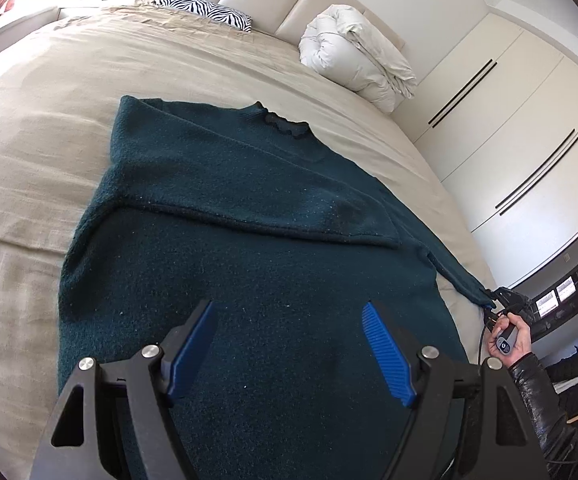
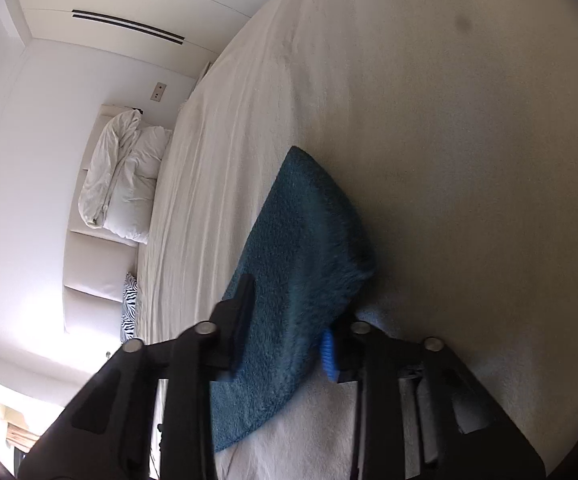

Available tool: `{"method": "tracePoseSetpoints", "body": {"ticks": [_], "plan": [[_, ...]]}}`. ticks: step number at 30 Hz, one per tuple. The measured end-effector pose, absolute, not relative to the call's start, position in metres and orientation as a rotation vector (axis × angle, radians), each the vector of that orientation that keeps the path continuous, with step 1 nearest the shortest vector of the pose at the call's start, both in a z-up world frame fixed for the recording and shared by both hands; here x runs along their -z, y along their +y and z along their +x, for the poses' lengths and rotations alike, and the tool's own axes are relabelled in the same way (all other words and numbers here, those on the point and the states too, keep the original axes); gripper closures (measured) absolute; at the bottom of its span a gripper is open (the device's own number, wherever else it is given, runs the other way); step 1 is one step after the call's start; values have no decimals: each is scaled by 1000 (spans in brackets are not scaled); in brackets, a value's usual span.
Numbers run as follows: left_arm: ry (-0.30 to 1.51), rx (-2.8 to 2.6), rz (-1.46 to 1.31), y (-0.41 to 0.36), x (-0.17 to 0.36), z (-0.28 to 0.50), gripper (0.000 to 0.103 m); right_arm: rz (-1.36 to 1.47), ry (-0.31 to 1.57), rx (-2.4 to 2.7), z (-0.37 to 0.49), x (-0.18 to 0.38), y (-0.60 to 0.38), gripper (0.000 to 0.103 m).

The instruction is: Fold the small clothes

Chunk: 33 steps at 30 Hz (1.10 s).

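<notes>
One sleeve (image 2: pixel 297 264) is pinched in your right gripper (image 2: pixel 289 336); carry it flat across the sweater (image 1: pixel 225 240), left gripper (image 1: pixel 289 344) open, empty.

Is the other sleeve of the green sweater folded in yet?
No. One sleeve lies folded across the sweater, but the other sleeve stretches out sideways, its cuff pinched in the right gripper.

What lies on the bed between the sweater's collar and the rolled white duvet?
Nothing: between collar and duvet, only bare beige bedcover shows in the left wrist view.
</notes>
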<state>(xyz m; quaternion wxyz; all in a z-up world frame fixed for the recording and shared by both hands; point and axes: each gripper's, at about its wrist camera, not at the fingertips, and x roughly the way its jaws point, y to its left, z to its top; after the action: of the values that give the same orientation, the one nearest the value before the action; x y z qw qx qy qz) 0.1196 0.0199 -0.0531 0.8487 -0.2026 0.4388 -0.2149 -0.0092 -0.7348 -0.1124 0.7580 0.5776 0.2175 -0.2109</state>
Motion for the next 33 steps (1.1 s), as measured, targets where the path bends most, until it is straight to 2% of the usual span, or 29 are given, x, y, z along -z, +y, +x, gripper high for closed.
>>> {"method": "tracePoseSetpoints", "body": {"ticks": [1, 6, 11, 17, 24, 25, 27, 28, 29, 33], "plan": [[927, 448, -437, 22, 54, 122, 26, 1215, 483, 452, -4, 104, -730, 91], [919, 467, -483, 22, 52, 136, 26, 890, 546, 332, 46, 35, -654, 91], [912, 512, -577, 15, 51, 155, 26, 500, 667, 89, 113, -12, -505, 91], [954, 569, -691, 9, 61, 175, 26, 161, 820, -107, 159, 17, -332, 91], [1045, 612, -787, -17, 81, 199, 21, 176, 946, -146, 147, 72, -274, 88], [1053, 624, -792, -23, 82, 202, 20, 190, 921, -162, 133, 73, -276, 85], [1072, 628, -773, -37, 83, 207, 17, 222, 899, -209, 112, 77, -279, 68], [1083, 635, -762, -45, 83, 210, 17, 252, 896, -233, 110, 78, -282, 44], [1094, 647, -753, -53, 83, 212, 17, 285, 883, -255, 103, 76, -285, 32], [1130, 653, -664, -82, 82, 226, 17, 299, 858, -250, 79, 71, -294, 32]]}}
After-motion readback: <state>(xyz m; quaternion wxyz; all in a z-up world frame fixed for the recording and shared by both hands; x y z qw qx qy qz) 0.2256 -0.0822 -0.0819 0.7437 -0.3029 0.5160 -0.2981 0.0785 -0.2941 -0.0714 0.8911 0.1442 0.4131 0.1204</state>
